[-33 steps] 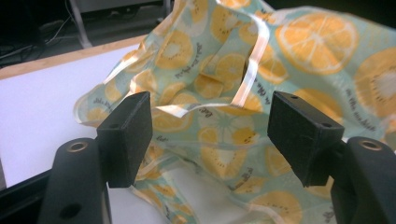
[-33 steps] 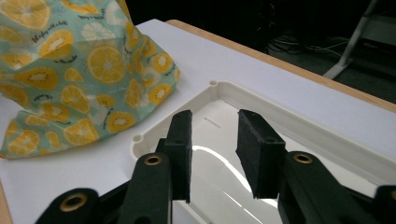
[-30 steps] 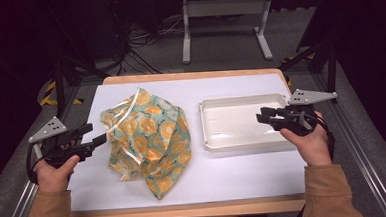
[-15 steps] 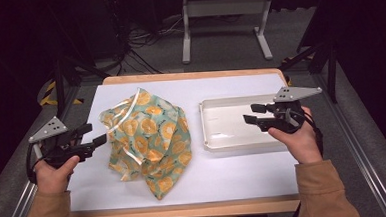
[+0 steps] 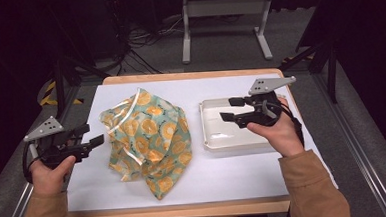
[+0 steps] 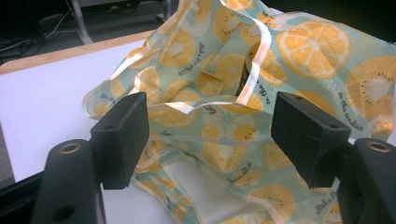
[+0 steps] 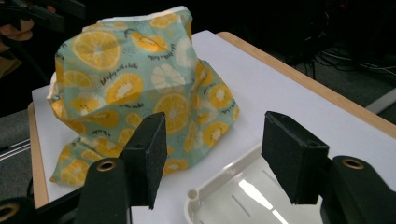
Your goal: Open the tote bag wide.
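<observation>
A mint-green cloth bag [image 5: 150, 136] printed with orange and kiwi slices sits crumpled and bulging on the white table [image 5: 199, 173], left of centre. Its pale trim and open mouth face my left gripper [image 5: 91, 135], which stands open just left of it with nothing between the pads [image 6: 120, 140]. The bag [image 6: 243, 107] is close ahead in the left gripper view. A white plastic tray [image 5: 222, 132] lies empty to the right. My right gripper [image 5: 231, 109] hovers open over the tray, pointing toward the bag [image 7: 140, 88]; the tray's corner [image 7: 219, 196] lies below its jaws.
The table's wooden edge [image 5: 186, 209] runs along the front and back. A metal stand [image 5: 224, 21] and cables [image 5: 147, 36] lie on the dark floor beyond. Dark rails flank both sides.
My right gripper has moved left and up over the tray toward the bag. The left gripper and the bag have stayed put.
</observation>
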`<action>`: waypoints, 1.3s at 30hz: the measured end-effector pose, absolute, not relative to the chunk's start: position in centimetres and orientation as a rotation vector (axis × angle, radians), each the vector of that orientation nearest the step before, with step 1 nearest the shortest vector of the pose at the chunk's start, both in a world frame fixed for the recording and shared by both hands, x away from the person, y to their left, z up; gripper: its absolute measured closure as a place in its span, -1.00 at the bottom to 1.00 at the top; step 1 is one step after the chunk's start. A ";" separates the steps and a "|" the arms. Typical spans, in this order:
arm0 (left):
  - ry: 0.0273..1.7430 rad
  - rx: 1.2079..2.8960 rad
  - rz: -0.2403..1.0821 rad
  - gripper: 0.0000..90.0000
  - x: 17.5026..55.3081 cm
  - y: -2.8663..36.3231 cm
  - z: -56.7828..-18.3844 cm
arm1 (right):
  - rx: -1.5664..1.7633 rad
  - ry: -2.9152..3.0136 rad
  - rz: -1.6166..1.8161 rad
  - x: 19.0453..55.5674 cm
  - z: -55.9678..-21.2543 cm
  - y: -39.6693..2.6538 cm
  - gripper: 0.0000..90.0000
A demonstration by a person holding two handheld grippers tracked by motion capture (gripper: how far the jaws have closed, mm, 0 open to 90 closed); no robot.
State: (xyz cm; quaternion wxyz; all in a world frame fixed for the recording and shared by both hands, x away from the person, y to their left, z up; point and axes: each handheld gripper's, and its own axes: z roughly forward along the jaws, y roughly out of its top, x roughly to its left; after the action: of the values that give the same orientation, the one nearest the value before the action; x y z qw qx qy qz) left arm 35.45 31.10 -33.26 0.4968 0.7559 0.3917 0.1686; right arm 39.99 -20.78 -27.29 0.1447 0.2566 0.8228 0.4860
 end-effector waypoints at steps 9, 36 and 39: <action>0.956 1.832 0.412 -0.40 35.2 31.2 -33.4 | 0.675 2.455 1.432 41.5 -26.9 -17.2 -0.16; 0.973 1.814 0.394 -0.42 35.4 31.7 -33.7 | 0.468 2.599 1.410 42.1 -26.7 -6.2 -0.32; 0.976 1.815 0.391 -0.42 35.5 31.7 -33.8 | 0.450 2.613 1.408 42.0 -26.9 -5.1 -0.35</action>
State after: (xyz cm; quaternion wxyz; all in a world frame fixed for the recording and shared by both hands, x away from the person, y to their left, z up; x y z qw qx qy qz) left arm 35.49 31.70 -33.77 0.4987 0.7499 0.4035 0.1616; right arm 41.96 -5.10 -26.85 0.0699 0.1497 0.8683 0.4678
